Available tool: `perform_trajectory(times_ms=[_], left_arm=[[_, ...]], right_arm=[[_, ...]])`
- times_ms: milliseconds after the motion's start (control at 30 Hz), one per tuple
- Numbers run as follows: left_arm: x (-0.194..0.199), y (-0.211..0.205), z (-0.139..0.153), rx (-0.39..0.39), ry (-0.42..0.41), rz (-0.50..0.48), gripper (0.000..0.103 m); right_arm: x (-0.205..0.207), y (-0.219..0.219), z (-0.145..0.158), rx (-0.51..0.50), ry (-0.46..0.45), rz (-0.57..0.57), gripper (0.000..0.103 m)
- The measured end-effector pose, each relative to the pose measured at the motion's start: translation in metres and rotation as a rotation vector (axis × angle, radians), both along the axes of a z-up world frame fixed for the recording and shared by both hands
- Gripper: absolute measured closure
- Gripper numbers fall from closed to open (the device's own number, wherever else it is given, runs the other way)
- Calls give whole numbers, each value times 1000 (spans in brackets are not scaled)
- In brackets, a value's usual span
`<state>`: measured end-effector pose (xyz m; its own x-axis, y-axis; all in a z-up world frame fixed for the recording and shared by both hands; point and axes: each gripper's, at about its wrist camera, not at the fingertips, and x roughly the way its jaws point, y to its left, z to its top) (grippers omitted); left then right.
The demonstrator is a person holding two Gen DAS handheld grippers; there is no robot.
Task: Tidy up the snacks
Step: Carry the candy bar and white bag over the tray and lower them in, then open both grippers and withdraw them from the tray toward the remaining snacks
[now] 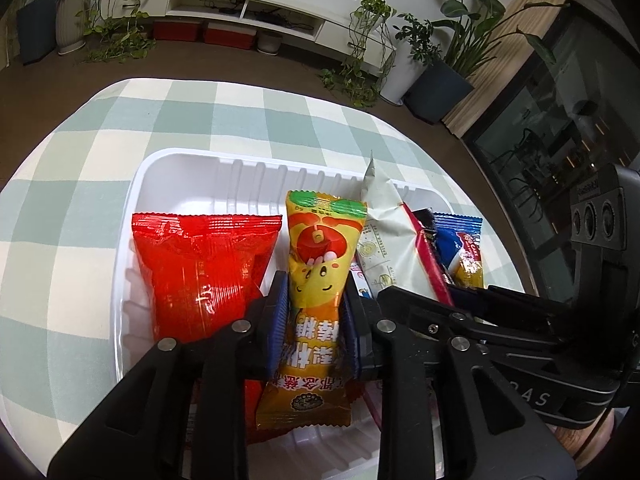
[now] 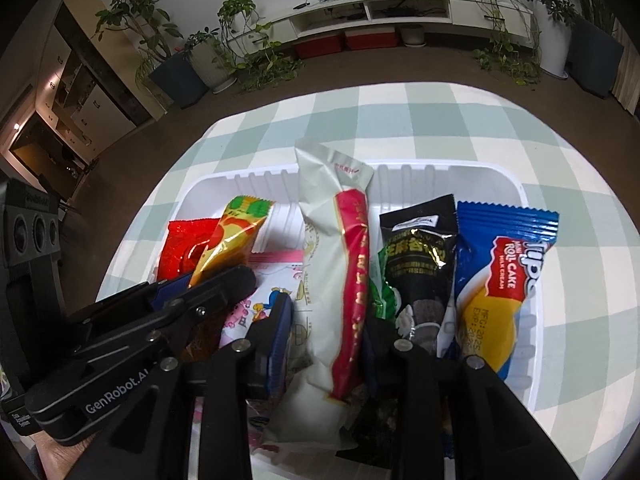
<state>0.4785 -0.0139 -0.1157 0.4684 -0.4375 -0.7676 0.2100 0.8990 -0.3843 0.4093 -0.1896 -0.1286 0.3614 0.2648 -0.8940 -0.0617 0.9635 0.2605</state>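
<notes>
Both sets of fingers clamped on snack packets over the white tray.

On the checked tabletop, the tray held, from left to right, a red packet, the yellow candy packet pinched between my left gripper fingers, the white-and-red packet squeezed between my right gripper fingers, a black packet, and a blue roll cake packet against the tray's right wall.

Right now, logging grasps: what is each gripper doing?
Left gripper: closed on the yellow-orange candy packet.
Right gripper: closed on the white snack packet with a red stripe.
</notes>
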Motion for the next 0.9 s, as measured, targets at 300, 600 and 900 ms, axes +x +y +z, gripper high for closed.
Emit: perform_trajectory(times_ms=[300,600,900], left_arm=[[-6,-1,9,16,-23,-4,56],[-21,0,26,12,-55,-13,31],[-59,12,69,16,-144,-16,0]], right_arm=[[-12,-2,20,-38,-51,-2,60],[-32,-11,47,-47,-117,-21,38],[-63,-27,87,60,-222,-82,15]])
